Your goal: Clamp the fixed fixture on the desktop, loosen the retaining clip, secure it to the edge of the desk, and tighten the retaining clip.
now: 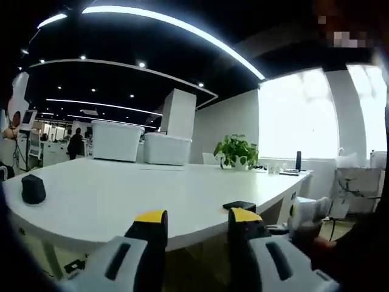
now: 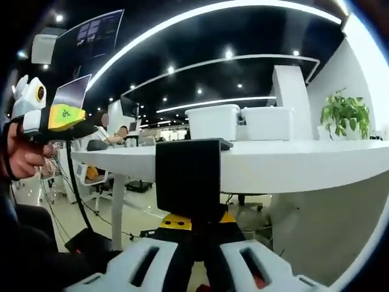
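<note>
The right tool (image 2: 193, 234) grips the black fixture (image 2: 187, 177) hooked over the bench (image 1: 121, 201) edge; the left tool (image 1: 197, 234), open and empty, should next tighten its clip.

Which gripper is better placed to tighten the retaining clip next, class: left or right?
Probably left. The right gripper looks shut on the black fixture, which sits on the desk edge, so it steadies it. The left gripper is open and free near that edge.
</note>
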`<action>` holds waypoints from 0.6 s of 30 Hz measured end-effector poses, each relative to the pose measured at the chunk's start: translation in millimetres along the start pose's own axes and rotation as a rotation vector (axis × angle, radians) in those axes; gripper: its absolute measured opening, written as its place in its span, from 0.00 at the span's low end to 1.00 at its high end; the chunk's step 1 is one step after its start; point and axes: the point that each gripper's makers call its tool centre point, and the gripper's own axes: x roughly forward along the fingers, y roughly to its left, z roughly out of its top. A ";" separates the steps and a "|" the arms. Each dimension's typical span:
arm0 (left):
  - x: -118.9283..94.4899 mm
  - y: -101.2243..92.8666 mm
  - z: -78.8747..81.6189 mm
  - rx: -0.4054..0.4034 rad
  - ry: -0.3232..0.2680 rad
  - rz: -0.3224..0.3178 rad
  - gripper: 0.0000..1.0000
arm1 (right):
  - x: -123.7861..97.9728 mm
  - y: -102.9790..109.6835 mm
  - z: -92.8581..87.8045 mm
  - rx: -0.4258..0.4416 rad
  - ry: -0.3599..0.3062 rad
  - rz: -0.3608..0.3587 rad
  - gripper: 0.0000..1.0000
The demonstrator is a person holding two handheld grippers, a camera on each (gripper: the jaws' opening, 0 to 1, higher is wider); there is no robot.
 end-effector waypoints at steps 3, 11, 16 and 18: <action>3.7 -14.1 -1.0 -0.018 -0.007 -0.064 0.33 | -0.6 1.5 -0.7 -0.018 -0.004 0.002 0.01; 15.3 -37.5 -7.6 -0.019 0.009 -0.158 0.30 | -0.4 1.6 -1.6 -0.034 0.000 0.009 0.01; 25.0 -55.6 -12.9 -0.044 0.020 -0.219 0.15 | 0.8 1.2 -2.6 -0.029 0.004 0.017 0.02; 29.6 -61.1 -15.3 -0.039 0.018 -0.238 0.15 | 0.1 2.2 -2.6 -0.023 0.003 0.018 0.02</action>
